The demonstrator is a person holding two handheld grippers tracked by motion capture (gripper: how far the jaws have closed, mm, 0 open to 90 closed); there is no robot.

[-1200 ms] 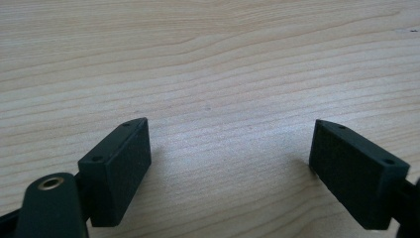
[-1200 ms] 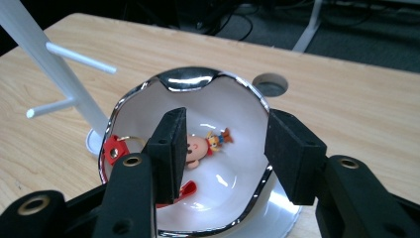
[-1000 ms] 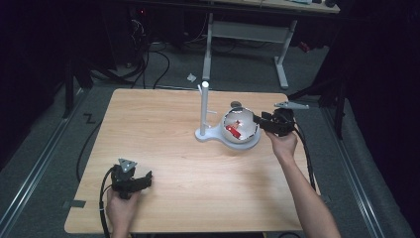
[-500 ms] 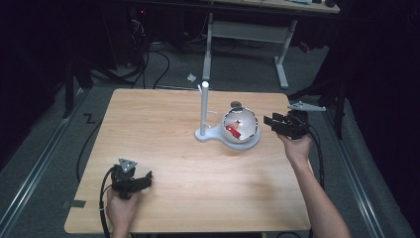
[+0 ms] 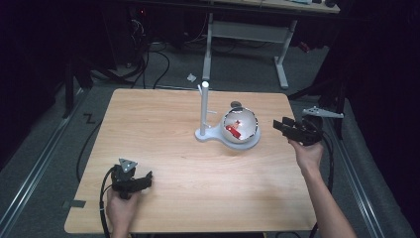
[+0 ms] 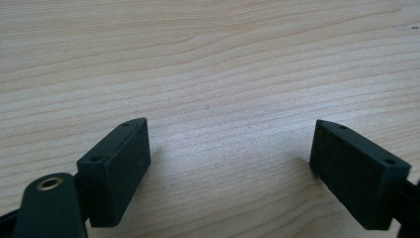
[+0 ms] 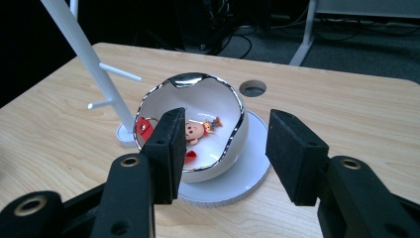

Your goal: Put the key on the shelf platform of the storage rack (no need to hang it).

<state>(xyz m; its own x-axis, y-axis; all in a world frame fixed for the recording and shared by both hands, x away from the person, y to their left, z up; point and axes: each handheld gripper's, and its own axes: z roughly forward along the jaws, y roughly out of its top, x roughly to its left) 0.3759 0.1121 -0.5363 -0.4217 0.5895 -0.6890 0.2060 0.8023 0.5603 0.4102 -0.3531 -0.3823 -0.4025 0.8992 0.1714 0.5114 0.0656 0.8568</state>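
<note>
We are holding the right tool [image 5: 282, 126] wide beside the table [image 5: 163, 124] edge, aiming at the white bowl [image 7: 190, 131] on its stand [image 5: 204, 106] — a small doll charm [image 7: 195, 130] is lying inside. Our left tool [image 6: 230, 171] is resting wide, gripping nothing, near the front-left corner.

Landmark: wooden table [image 5: 198, 168].
Behind table: white desk frame [image 5: 247, 34]; cables [image 5: 148, 59] on grey floor.
Left of table: metal rail [image 5: 34, 163].
</note>
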